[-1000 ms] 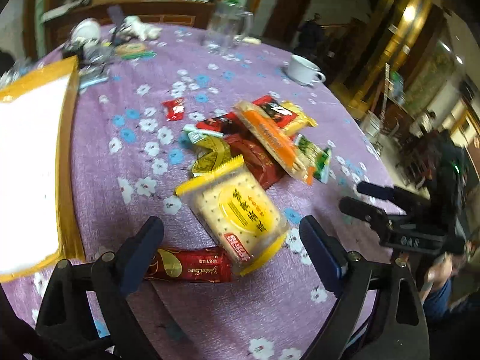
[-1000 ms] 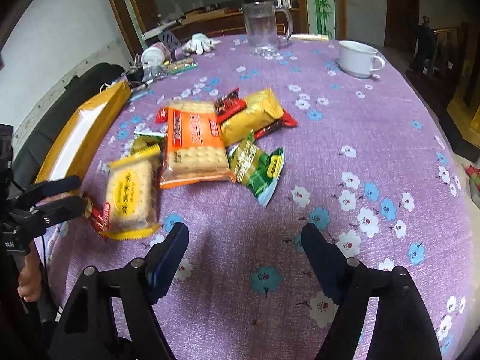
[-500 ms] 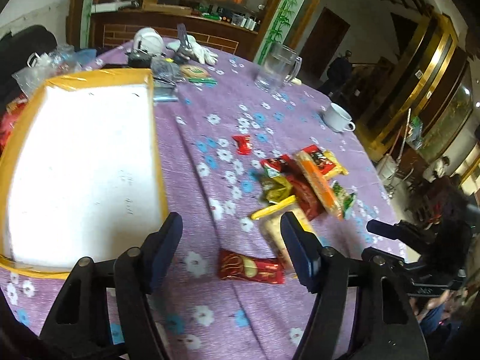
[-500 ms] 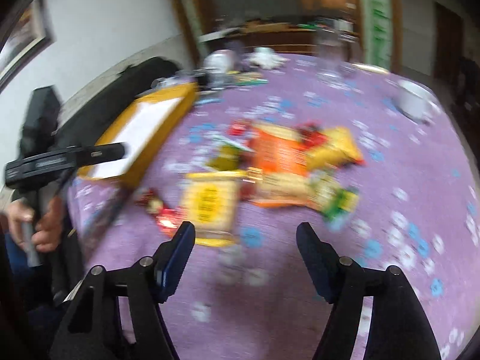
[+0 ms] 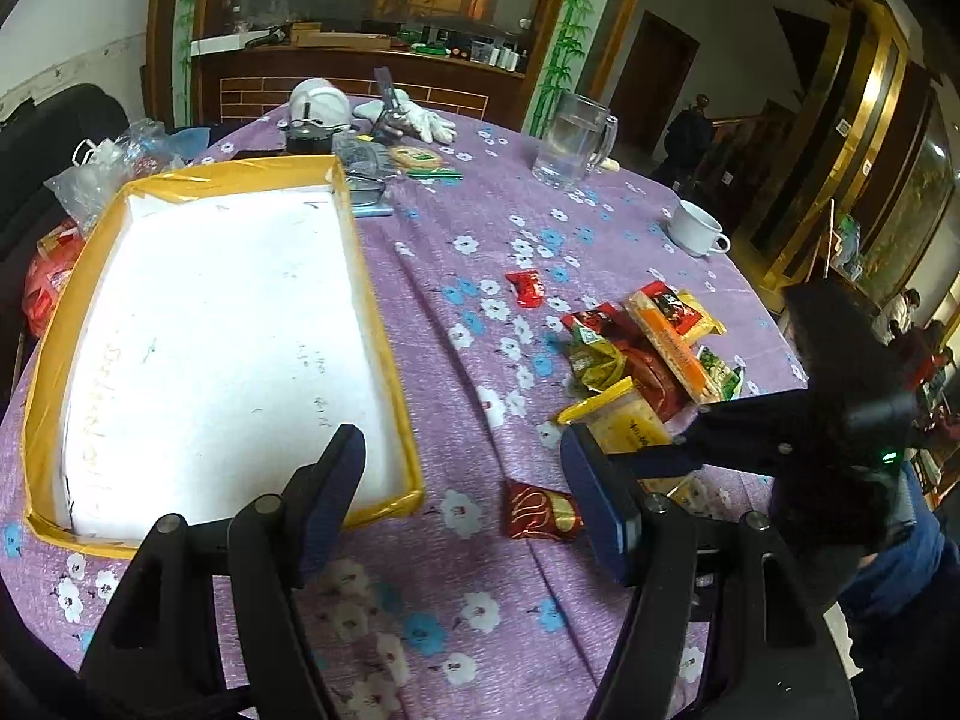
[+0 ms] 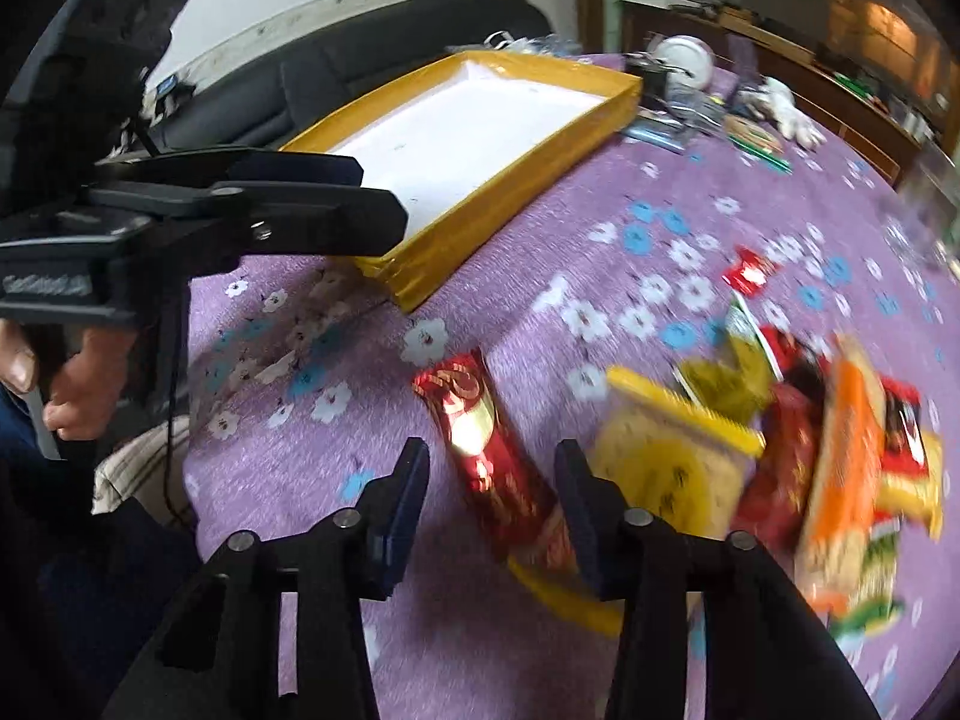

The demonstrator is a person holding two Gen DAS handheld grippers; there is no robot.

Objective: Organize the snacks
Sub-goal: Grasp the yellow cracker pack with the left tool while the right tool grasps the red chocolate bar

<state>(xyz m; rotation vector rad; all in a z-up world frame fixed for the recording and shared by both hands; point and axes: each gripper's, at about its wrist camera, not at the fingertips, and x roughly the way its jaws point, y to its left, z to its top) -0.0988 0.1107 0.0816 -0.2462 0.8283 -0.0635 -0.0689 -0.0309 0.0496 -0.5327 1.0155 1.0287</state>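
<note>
A red, gold-printed snack bar (image 6: 480,450) lies on the purple flowered cloth, between the fingers of my right gripper (image 6: 492,480). Its jaws are closing, and the pads do not press the bar. Right of it lies a heap of snacks: a yellow cracker pack (image 6: 666,462), an orange cracker pack (image 6: 840,480) and several small packets. My left gripper (image 5: 462,480) hangs open with nothing in it, over the near right corner of the yellow-rimmed white tray (image 5: 378,324). In the left wrist view the red bar (image 5: 540,516) shows beside the right gripper (image 5: 678,450).
A glass mug (image 5: 570,144) and a white cup (image 5: 696,228) stand at the far side of the table. Gloves, a white bowl and small clutter (image 5: 372,126) lie behind the tray. A small red packet (image 5: 528,288) lies apart. A hand (image 6: 72,384) holds the left gripper's handle.
My left gripper drew back from the yellow cracker pack toward the tray, and its jaws narrowed. The right gripper swung left across the heap, rolled, and came down around the red bar, jaws narrowing.
</note>
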